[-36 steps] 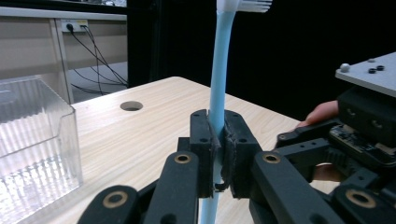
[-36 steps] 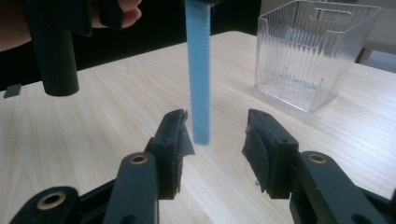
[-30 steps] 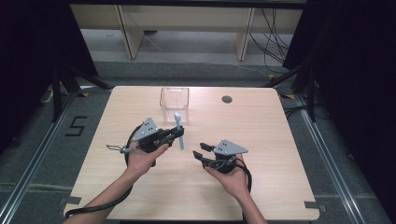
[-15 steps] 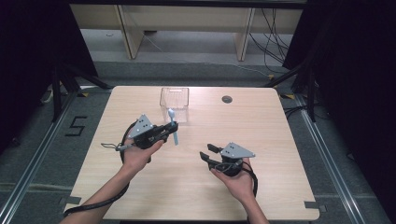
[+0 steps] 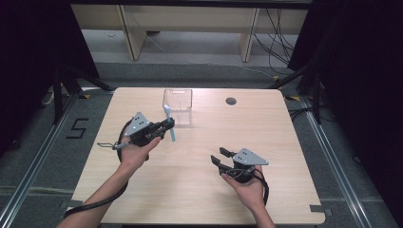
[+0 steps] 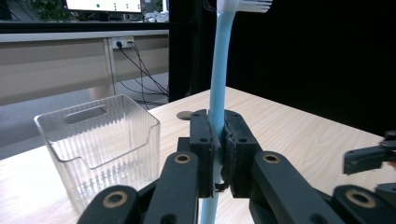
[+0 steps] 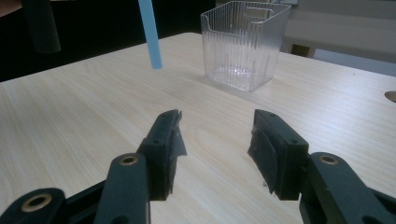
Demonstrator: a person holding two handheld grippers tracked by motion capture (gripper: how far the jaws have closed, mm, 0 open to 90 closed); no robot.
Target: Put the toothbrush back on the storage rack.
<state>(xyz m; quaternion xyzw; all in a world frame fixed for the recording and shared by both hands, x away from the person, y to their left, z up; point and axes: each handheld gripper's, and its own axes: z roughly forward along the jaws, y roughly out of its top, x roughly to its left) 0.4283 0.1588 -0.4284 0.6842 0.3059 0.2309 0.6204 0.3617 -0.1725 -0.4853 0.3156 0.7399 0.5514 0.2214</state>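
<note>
A light blue toothbrush stands roughly upright, bristle head on top, with my left gripper shut on its handle above the table's left middle. In the left gripper view the pads clamp the handle. A clear ribbed plastic bin stands empty at the back centre, just beyond the brush. My right gripper hovers over the front right of the table; its jaws have just been opening and nothing is between them. The handle's lower end hangs ahead of it, left of the bin.
The wooden table has a round cable hole at the back right. Dark stands and cables surround it on the floor. The right gripper's jaw shows at the right edge of the left gripper view.
The two grippers have drawn apart: the left one carried the toothbrush a little left, the right one moved right and toward the front edge with its jaws wider.
</note>
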